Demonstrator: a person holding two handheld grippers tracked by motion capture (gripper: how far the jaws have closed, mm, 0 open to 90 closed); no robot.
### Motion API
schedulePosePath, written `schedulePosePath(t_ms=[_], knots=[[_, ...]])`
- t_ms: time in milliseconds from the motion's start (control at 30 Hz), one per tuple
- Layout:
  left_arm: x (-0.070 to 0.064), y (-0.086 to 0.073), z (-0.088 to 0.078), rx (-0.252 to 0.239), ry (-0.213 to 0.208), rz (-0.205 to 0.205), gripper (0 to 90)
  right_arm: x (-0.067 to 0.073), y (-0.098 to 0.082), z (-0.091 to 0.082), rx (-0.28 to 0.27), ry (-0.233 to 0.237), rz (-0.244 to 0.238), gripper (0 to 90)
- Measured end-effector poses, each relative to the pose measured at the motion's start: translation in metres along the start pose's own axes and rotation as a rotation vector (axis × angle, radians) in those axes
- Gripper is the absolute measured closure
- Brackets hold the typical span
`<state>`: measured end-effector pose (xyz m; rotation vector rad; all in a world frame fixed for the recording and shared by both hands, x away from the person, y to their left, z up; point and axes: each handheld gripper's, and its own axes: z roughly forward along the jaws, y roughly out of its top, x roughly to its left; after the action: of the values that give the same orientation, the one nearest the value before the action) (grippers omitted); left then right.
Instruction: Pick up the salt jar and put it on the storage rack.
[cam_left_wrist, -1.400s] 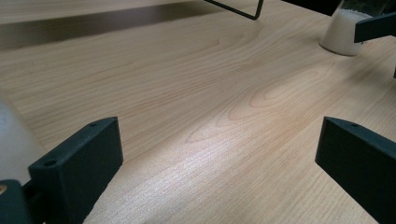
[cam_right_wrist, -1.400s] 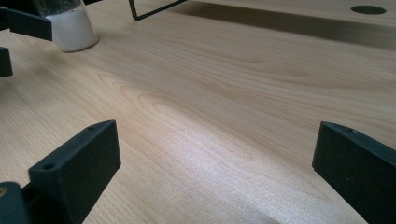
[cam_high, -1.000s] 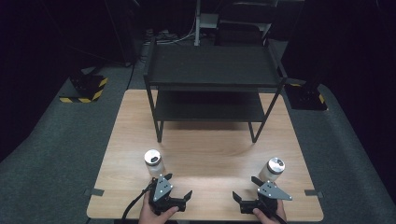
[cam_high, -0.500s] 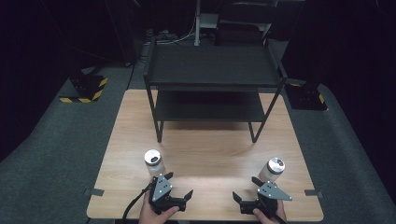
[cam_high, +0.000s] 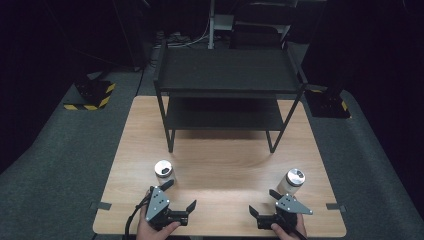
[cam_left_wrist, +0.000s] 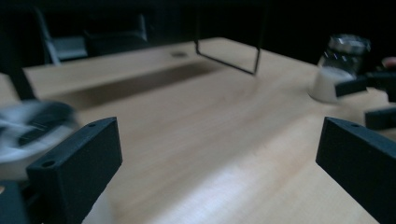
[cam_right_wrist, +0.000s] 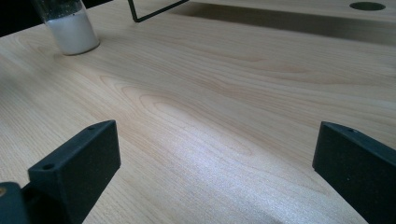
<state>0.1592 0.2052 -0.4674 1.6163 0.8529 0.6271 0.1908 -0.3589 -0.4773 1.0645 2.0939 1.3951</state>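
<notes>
Two glass jars with metal lids stand on the wooden table (cam_high: 220, 165). The left jar (cam_high: 163, 170) (cam_left_wrist: 28, 130) is just ahead and left of my left gripper (cam_high: 179, 196) (cam_left_wrist: 219, 154), blurred beside its left jaw. The right jar (cam_high: 292, 180) (cam_left_wrist: 340, 65) holds white powder and stands just beyond my right gripper (cam_high: 264, 202) (cam_right_wrist: 217, 158). Both grippers are open near the table's front edge with nothing between their jaws. The left one points forward and right, the right one forward and left. In the right gripper view the left jar (cam_right_wrist: 70, 25) stands far off at the top left.
A black two-tier metal rack (cam_high: 227, 85) stands on the back half of the table, its thin legs (cam_right_wrist: 140, 14) reaching the wood. Grey floor surrounds the table, with yellow-black striped bases (cam_high: 92, 97) at the back left and right.
</notes>
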Motion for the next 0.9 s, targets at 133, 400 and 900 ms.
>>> schedulePosePath(t_ms=[133,400,900], knots=[[0.005,-0.001,-0.009,-0.023,0.049,-0.021,0.5,0.000,0.000,0.000,-0.001,0.001,0.000,0.2],[0.017,-0.008,-0.017,-0.033,0.138,-0.055,0.5,0.000,0.000,0.000,-0.001,0.001,0.002,0.2],[0.027,-0.023,0.012,0.031,0.194,-0.070,0.9,0.000,0.000,0.000,-0.001,-0.001,0.001,0.2]])
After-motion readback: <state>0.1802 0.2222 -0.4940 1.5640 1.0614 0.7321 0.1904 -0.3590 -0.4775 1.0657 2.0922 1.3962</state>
